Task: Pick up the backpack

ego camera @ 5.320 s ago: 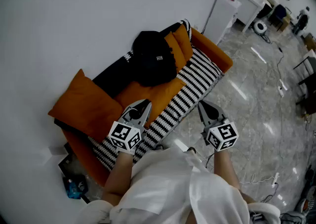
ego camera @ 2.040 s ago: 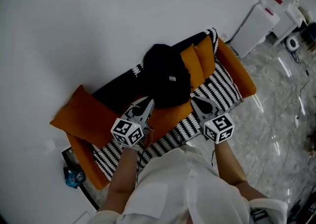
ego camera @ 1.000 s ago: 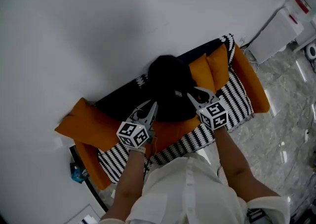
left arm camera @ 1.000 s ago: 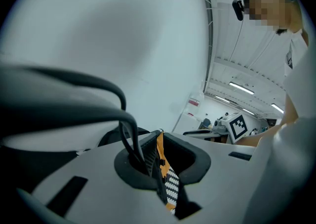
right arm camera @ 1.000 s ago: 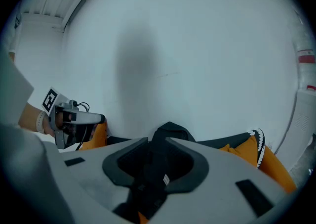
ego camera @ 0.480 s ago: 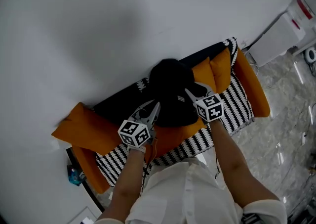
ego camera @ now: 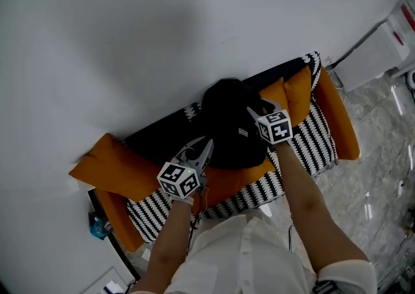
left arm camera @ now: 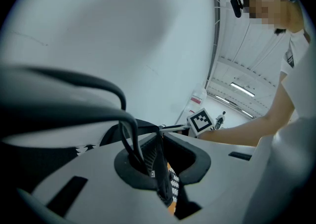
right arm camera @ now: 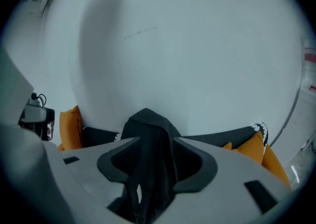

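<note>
The black backpack (ego camera: 227, 127) stands upright on the sofa against the backrest. My right gripper (ego camera: 256, 106) is at its upper right. In the right gripper view its jaws (right arm camera: 155, 145) stand wide and have just been opening. The backpack's peaked top (right arm camera: 147, 124) runs between them, and the pads are not pressing on it. My left gripper (ego camera: 207, 145) is shut, and its tips are at the backpack's lower left edge, over an orange cushion. In the left gripper view the left gripper (left arm camera: 159, 131) shows its jaws closed together, and I cannot make out anything held between them.
The sofa (ego camera: 295, 156) has a black-and-white striped seat, orange sides and a black backrest against a white wall. Orange cushions (ego camera: 107, 166) lie left and right of the backpack. A white appliance (ego camera: 382, 46) stands at the right, on a marble floor (ego camera: 376, 189). Small items (ego camera: 97, 228) lie on the floor at the left.
The right gripper has moved up and away along the backpack to its top, and its jaws have spread wide. The left gripper has shifted only slightly and stays shut.
</note>
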The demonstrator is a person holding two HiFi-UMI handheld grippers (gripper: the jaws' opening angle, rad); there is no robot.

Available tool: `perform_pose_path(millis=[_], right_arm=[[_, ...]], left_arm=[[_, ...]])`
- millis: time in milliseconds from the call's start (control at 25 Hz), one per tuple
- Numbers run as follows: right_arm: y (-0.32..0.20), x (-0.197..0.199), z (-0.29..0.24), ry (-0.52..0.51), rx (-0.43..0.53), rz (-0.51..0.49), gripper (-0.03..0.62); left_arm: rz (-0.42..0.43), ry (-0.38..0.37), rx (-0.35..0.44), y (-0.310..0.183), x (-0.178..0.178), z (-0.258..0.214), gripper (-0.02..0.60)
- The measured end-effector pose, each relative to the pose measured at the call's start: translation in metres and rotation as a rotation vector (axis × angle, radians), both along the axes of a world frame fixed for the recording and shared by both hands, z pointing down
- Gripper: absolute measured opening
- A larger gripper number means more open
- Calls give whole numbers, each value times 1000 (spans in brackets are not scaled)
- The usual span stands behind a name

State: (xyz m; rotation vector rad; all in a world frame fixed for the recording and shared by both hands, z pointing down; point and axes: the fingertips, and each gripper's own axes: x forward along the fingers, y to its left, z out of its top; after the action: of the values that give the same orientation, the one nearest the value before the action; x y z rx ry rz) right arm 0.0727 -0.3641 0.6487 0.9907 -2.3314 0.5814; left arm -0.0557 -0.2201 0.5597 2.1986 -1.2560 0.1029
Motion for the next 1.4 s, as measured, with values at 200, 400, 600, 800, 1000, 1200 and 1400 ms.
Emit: perform_pose_path(millis=[200, 400, 600, 800, 1000, 1200, 1400], right_arm=[[-16, -3, 22, 22, -55, 9, 213], [-19, -8, 31, 55, -62, -3, 179], [-9, -10, 29, 55, -49, 5, 88], [14, -8, 20, 2, -46, 2, 56], [50, -2, 7, -63, -39, -6, 52], [86, 7, -1, -107, -36, -2, 51], [116, 14, -5, -126, -36, -15, 49]], left_arm=[[-11, 0, -15, 5, -2, 5, 58], [-15, 1, -22, 7, -6, 9, 58], [-12, 5, -22, 7, -8, 10, 58], [0, 6, -21, 7, -5, 12, 58], [11, -1, -25, 11, -2, 17, 58], [7, -5, -36, 17, -3, 26, 58], [5, -14, -48, 21, -3, 36, 58]])
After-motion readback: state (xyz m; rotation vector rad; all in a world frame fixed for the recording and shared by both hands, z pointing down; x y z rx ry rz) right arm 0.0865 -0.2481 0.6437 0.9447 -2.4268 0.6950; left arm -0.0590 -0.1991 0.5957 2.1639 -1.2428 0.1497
